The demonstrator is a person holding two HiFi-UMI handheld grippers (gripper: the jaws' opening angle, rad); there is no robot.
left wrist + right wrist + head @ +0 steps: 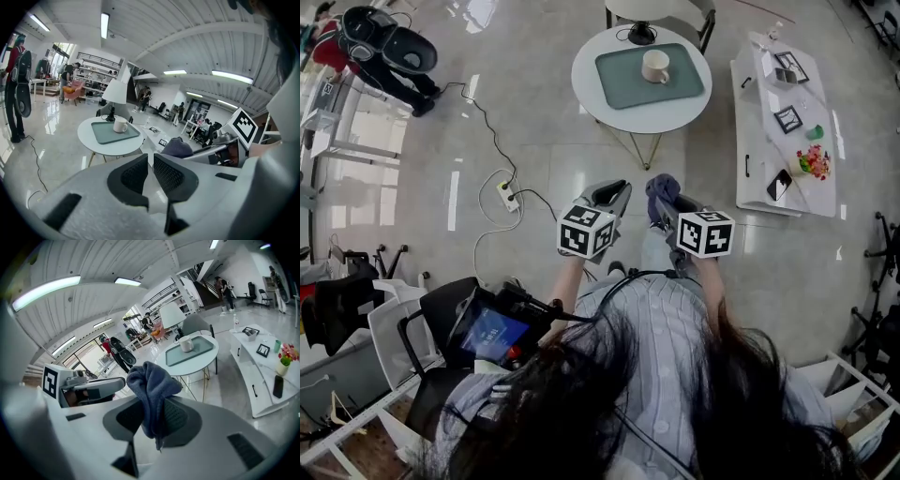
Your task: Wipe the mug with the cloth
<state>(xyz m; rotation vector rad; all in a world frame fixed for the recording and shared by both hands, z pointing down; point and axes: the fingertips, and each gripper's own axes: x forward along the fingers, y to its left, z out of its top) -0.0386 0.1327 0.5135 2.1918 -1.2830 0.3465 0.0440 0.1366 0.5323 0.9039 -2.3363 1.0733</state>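
A cream mug (655, 67) stands on a teal tray (623, 84) on a round white table (675, 117), well ahead of both grippers. My right gripper (664, 202) is shut on a blue-grey cloth (662, 186), which bunches above the jaws. In the right gripper view the cloth (152, 385) hangs between the pads of my right gripper (152, 416), with the mug (186, 343) far off. My left gripper (614, 194) is held beside it, shut with nothing between its jaws. The left gripper view shows the left gripper (151, 161), with the mug (120, 124) on the tray (108, 133) in the distance.
A long white low table (750, 141) to the right of the round one carries picture frames, flowers and a phone. A power strip (506, 195) and its cable lie on the floor at left. A chair (661, 9) stands behind the round table. A black chair (441, 319) is near my left side.
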